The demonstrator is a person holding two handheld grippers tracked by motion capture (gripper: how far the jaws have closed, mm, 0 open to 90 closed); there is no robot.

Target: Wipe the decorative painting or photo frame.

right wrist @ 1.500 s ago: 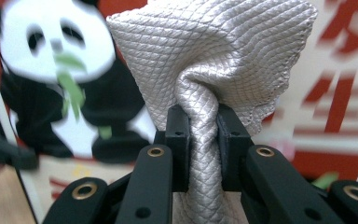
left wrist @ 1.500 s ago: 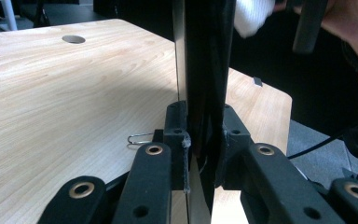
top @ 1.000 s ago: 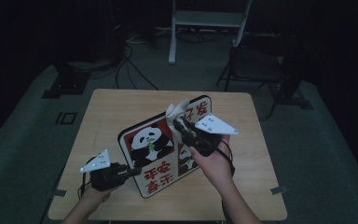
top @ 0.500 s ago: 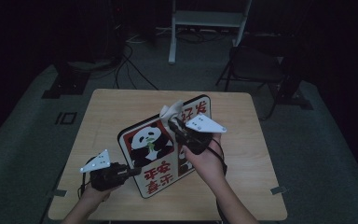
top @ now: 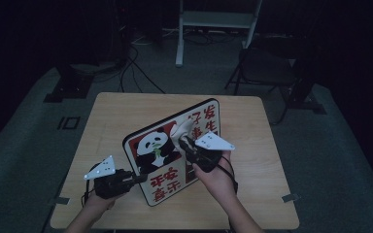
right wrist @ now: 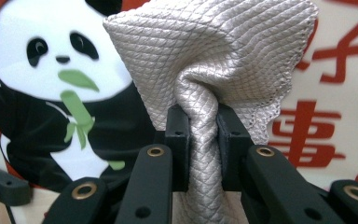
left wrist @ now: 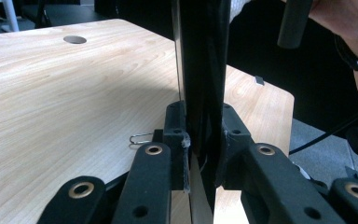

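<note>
A panda sign board [top: 167, 155] with red characters stands tilted up on the wooden table [top: 116, 116]. My left gripper [top: 135, 178] is shut on its lower left edge; in the left gripper view the board's dark edge [left wrist: 200, 70] rises between the jaws of the left gripper [left wrist: 200, 149]. My right gripper [top: 188, 145] is shut on a grey quilted cloth [top: 180, 130] and presses it against the board's face. In the right gripper view the cloth [right wrist: 214, 56] bunches between the jaws of the right gripper [right wrist: 204, 135], over the panda picture [right wrist: 51, 79].
A small paper clip [left wrist: 141, 138] lies on the table beside the left gripper, and a round hole [left wrist: 74, 39] sits in the tabletop farther off. Behind the table stand a dark chair [top: 267, 73] and a white stand [top: 213, 24], with cables on the floor.
My right gripper with the cloth has moved down and left across the board's face, from the upper right part toward the middle. The left gripper has stayed put.
</note>
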